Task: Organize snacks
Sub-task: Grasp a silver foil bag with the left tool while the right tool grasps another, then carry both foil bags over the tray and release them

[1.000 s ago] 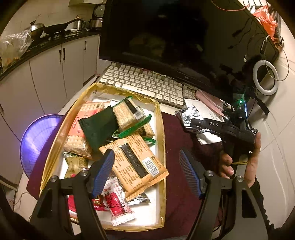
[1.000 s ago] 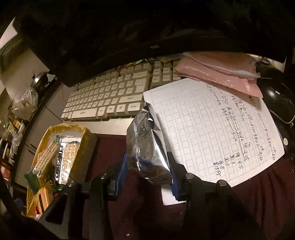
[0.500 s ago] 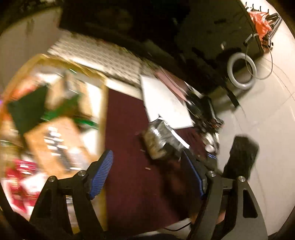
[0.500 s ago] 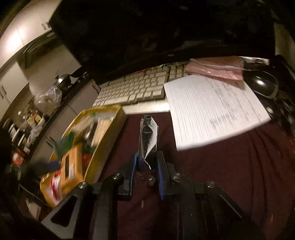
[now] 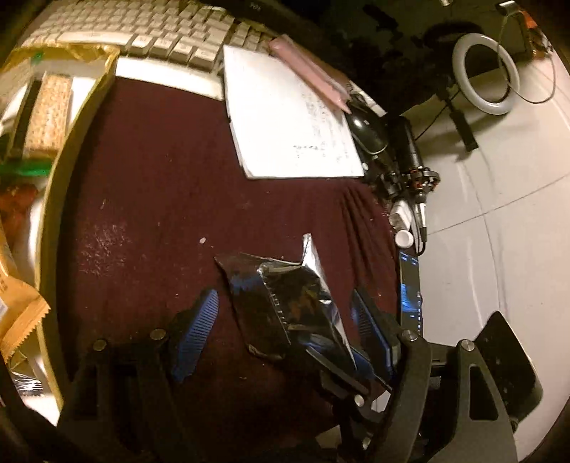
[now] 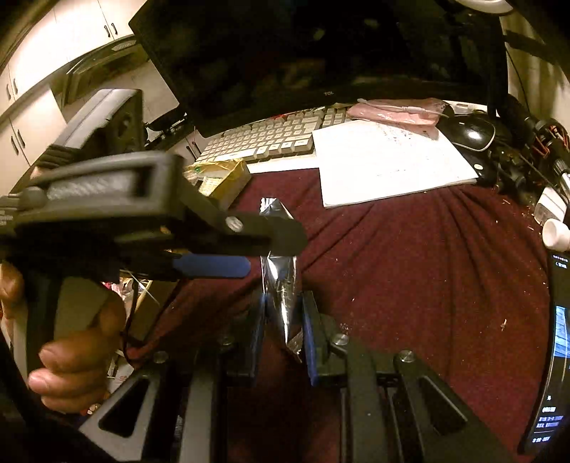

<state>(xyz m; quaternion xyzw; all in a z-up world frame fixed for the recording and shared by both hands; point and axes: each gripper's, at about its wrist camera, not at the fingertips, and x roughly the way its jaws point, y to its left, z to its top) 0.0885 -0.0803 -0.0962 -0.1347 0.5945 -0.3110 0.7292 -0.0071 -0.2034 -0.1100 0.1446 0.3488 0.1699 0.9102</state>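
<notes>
My right gripper [image 6: 283,320] is shut on a silver foil snack packet [image 6: 279,285] and holds it upright above the maroon cloth. In the left wrist view the same packet [image 5: 285,299] sits between the blue pads of my left gripper [image 5: 285,327], which is open around it. The left gripper also shows in the right wrist view [image 6: 228,249], reaching in from the left beside the packet. The gold snack tray [image 5: 53,199] with cracker packs lies at the left; it also shows in the right wrist view [image 6: 228,174].
A white keyboard [image 5: 142,32], a sheet of paper [image 5: 285,117], a pink pouch [image 5: 310,67] and a black mouse [image 5: 367,131] lie behind the cloth. A phone [image 6: 555,356] rests at the table's right edge. A ring light [image 5: 484,74] stands on the floor.
The right gripper has lifted the foil packet off the paper and brought it toward me. The left gripper has swung right from over the tray and now brackets the packet.
</notes>
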